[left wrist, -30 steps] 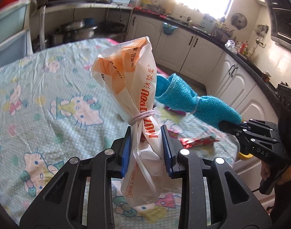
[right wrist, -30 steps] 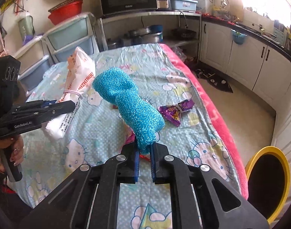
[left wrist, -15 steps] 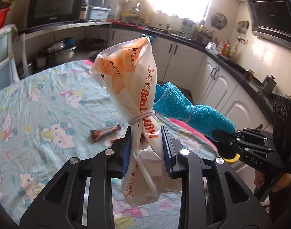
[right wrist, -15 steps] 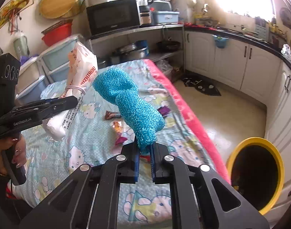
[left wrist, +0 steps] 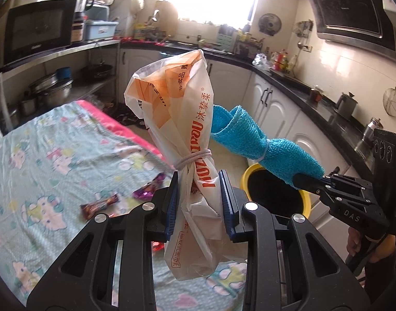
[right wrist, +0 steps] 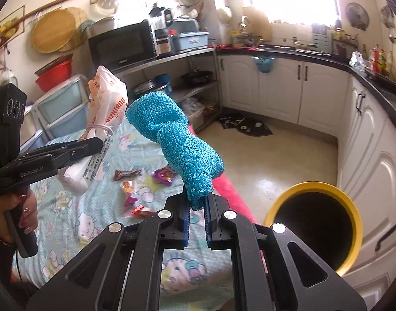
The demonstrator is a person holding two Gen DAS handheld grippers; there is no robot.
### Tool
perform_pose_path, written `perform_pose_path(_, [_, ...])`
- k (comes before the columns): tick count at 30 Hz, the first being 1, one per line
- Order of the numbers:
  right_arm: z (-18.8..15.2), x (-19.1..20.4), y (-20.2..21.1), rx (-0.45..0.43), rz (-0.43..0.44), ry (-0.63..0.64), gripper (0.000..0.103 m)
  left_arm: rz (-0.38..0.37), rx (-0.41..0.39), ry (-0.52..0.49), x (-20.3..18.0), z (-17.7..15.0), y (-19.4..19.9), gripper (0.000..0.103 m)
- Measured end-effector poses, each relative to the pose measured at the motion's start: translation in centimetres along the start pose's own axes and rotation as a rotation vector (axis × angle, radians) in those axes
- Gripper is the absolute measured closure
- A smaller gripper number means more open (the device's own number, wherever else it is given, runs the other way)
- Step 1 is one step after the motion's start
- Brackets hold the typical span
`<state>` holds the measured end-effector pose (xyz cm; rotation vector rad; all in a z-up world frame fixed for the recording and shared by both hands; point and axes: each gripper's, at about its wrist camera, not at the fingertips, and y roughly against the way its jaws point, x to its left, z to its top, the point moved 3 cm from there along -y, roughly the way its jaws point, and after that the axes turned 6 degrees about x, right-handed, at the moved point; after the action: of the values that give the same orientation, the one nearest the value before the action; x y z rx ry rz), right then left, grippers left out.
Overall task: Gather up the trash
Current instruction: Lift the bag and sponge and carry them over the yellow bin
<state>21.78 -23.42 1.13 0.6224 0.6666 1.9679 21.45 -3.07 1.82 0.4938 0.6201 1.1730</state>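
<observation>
Left gripper [left wrist: 199,202] clamped on tied plastic bag [left wrist: 181,119], right gripper [right wrist: 197,221] pinched shut on blue cloth [right wrist: 177,140]. Both held aloft, likely bound for yellow bin [right wrist: 314,223].

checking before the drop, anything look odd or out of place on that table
Yes: several candy wrappers lie scattered loose on the cartoon-print tablecloth, not yet collected. Otherwise both loads look secure: the left gripper clamps a tied plastic bag, the right gripper a blue cloth, beside the yellow bin.

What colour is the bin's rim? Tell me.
Yellow, around a black inside; the bin shows best in the right wrist view.
</observation>
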Motion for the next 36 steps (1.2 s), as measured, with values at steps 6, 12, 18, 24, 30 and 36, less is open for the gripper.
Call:
perform_pose_path(6, [-0.1,-2.3,1.9,-0.032,-0.043,-0.048,0.094,-0.038,-0.005,-0.036,-2.5,1.2,-0.9,0.08])
perform_pose_path(12, [-0.3,-4.3,3.8,-0.069,-0.087,-0.1,0.094,-0.08,-0.008,-0.067,-4.9,2.3,-2.0,0.08])
perform_pose_path(18, [-1.0,-7.0,6.1,-0.101,-0.149,-0.156,0.094,-0.129,-0.002,-0.105,-7.8,3.4,-3.3,0.08])
perform_pose_path(24, [-2.1,-9.6,8.0,-0.119,-0.223,-0.218,0.094,-0.18,0.006,-0.146,-10.8,4.1,-4.8,0.08])
perform_pose_path(30, [-3.5,-12.2,9.4,-0.128,-0.289,-0.278,0.094,-0.223,0.02,-0.178,-13.5,4.4,-6.3,0.08])
perform_pose_path(36, [-4.7,-14.2,10.3,-0.13,-0.349,-0.316,0.094,-0.258,0.044,-0.196,-15.4,4.4,-7.8,0.08])
